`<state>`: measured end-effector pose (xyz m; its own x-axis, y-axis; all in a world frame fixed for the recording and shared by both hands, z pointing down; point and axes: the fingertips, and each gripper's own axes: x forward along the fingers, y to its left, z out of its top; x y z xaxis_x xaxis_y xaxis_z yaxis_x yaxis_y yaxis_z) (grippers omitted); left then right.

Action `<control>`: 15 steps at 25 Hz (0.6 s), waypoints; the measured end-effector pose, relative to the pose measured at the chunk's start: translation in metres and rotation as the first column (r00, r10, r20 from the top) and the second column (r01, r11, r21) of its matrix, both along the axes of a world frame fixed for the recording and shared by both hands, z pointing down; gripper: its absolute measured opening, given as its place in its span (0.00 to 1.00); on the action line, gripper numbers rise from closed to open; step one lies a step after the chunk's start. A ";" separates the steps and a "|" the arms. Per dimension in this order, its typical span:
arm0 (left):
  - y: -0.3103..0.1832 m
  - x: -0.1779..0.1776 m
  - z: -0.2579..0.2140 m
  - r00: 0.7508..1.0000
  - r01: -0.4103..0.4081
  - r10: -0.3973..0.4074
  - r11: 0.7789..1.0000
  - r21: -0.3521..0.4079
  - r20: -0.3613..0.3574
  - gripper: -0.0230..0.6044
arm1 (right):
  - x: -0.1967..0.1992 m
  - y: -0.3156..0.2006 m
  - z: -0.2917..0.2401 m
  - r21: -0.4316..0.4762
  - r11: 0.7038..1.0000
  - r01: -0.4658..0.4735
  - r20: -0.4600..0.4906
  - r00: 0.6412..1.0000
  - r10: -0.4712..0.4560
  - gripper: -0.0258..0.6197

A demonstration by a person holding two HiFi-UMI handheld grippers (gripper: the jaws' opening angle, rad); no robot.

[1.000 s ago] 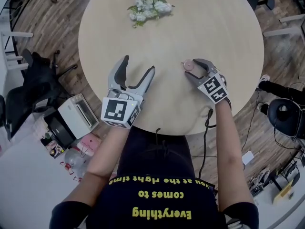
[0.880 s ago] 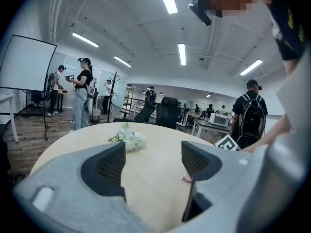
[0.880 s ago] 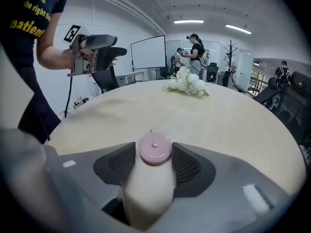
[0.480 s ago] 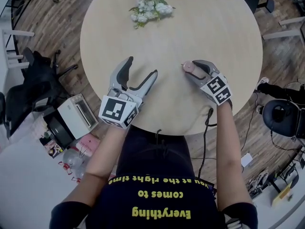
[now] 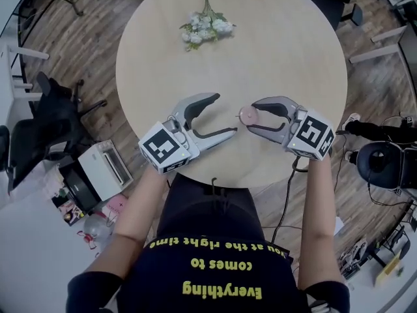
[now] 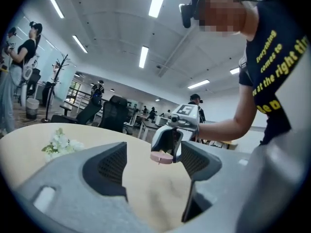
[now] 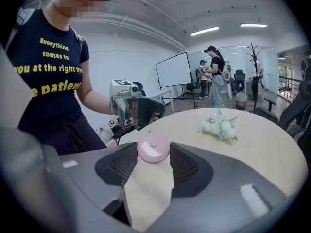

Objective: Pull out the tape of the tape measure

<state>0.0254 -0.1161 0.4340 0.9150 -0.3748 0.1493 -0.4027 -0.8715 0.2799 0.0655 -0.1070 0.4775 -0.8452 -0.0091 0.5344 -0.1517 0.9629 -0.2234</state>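
Observation:
A small round pink tape measure (image 5: 248, 115) hangs above the front of the round table (image 5: 293, 44), pinched at its sides. My right gripper (image 5: 251, 116) is shut on it, and its jaws have just been closing with the case between them. In the right gripper view the pink case (image 7: 153, 151) sits between the pads at the fingertips. My left gripper (image 5: 225, 114) is open and empty, pointing at the tape measure from the left, a short gap away. The left gripper view shows the pink tape measure (image 6: 162, 157) held ahead by the right gripper (image 6: 171, 140).
A bunch of white flowers (image 5: 207, 28) lies at the far side of the table. On the floor to the left are a white printer (image 5: 104, 162) and a dark chair (image 5: 49, 106). Other people stand in the room behind (image 7: 214, 74).
The right gripper has lifted the tape measure off the table and swung to face left. The left gripper has risen a little and turned to the right, towards the tape measure.

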 end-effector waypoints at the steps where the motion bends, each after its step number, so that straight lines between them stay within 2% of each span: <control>1: 0.005 0.004 -0.004 1.000 -0.028 0.028 1.000 -0.001 -0.001 0.60 | -0.002 0.005 -0.010 0.002 1.000 0.024 0.001 1.000 -0.024 0.38; 4: 0.024 0.015 -0.016 0.987 -0.162 0.162 0.987 0.016 -0.023 0.53 | -0.007 0.020 -0.037 -0.009 0.995 0.102 0.002 0.995 -0.102 0.38; 8: 0.046 0.023 -0.033 0.950 -0.306 0.309 0.950 0.061 -0.036 0.53 | -0.017 0.043 -0.062 -0.034 0.981 0.192 0.014 0.981 -0.192 0.38; 11: 0.058 0.026 -0.042 0.930 -0.366 0.368 0.926 0.097 -0.012 0.50 | -0.022 0.052 -0.076 -0.024 0.975 0.222 0.025 0.975 -0.221 0.38; 15: 0.068 0.024 -0.051 0.919 -0.392 0.395 0.912 0.121 -0.007 0.43 | -0.027 0.060 -0.087 0.002 0.969 0.246 0.016 0.969 -0.246 0.38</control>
